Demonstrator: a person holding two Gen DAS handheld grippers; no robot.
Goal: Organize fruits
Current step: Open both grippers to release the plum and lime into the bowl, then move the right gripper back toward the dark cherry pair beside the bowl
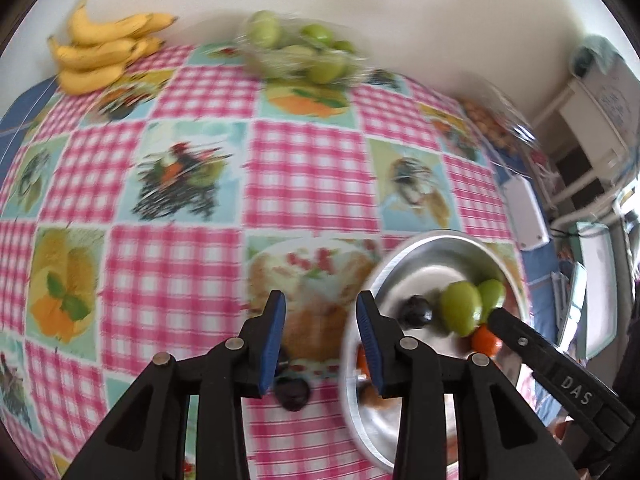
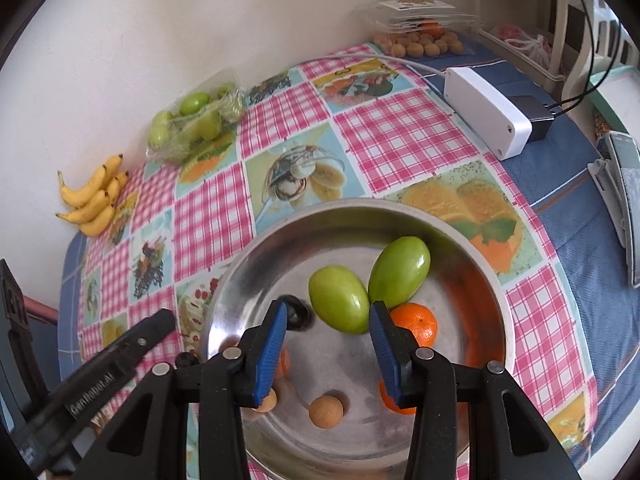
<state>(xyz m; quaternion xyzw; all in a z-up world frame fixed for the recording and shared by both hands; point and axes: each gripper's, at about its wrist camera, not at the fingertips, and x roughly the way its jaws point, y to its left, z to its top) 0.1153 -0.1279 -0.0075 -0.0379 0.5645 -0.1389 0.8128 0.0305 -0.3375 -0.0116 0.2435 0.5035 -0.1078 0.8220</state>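
A steel bowl sits on a worktop spread with a pink-checked, fruit-printed cloth, and every fruit is placed against it. Inside the bowl lie two green fruits touching each other, a mandarin just beside them, a dark plum near the bowl's left wall, and a small tan round fruit toward the near rim. A second orange fruit and another tan one are partly hidden behind the tongs.

The right tongs hang over the bowl pointing steeply down, their blue pads parted with nothing between them.

The left tongs hover over the cloth just left of the bowl's rim, jaws likewise apart and gripping nothing; that view is blurred. Another dark plum lies on the cloth below the left tongs, outside the bowl.

Well beyond the bowl, against the wall, a bunch of bananas rests at the worktop's far left corner, with a clear bag of green fruits beside it. To the bowl's far right stand a clear box of small tan fruits and a white plastic box with its cable.
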